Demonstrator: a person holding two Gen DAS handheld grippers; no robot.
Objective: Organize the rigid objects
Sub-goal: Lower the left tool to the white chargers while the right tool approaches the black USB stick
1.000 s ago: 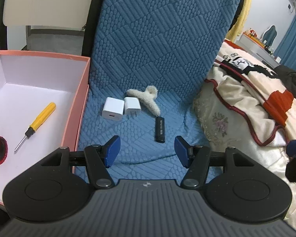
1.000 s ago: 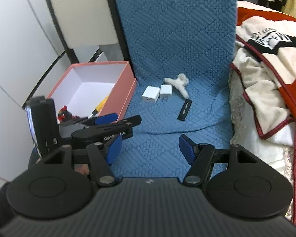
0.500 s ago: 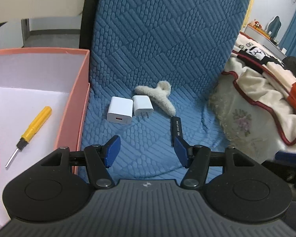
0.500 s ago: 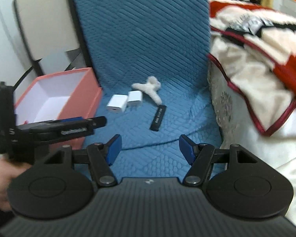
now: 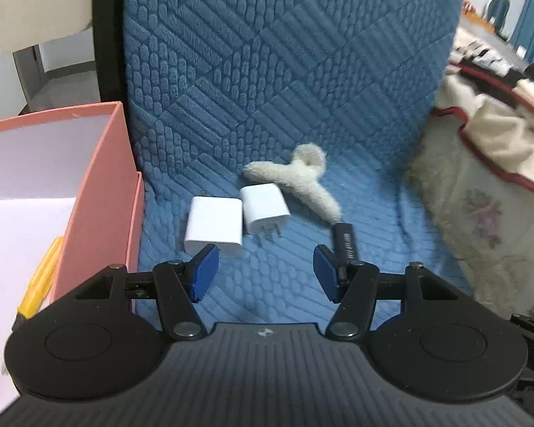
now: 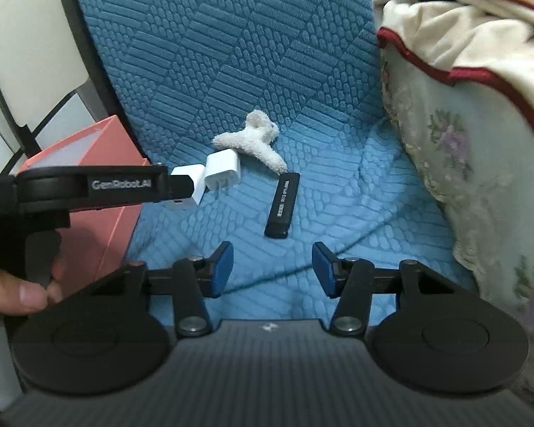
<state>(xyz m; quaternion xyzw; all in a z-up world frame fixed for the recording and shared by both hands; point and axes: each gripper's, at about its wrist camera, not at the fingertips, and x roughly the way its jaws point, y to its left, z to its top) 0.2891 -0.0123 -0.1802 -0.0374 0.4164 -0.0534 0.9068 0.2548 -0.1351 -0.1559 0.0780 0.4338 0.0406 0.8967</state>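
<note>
white chargers (image 5: 213, 226), pink box (image 5: 99, 192), blue quilted cover (image 5: 267, 71)

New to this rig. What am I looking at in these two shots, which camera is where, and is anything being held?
There is no robot arm here. A person holds a handheld two-finger gripper in each hand, and each one carries a fisheye camera looking forward along its jaws.

One picture is from the left gripper, the other from the right gripper. The black bar crossing the right view is the left gripper seen from the side.

On the blue quilted seat cover lie a larger white charger, a smaller white charger with prongs, a fluffy white hair claw and a black stick. At the left stands a pink box with a yellow screwdriver inside.

Both sets of jaws stand open. Nothing is held.
</note>
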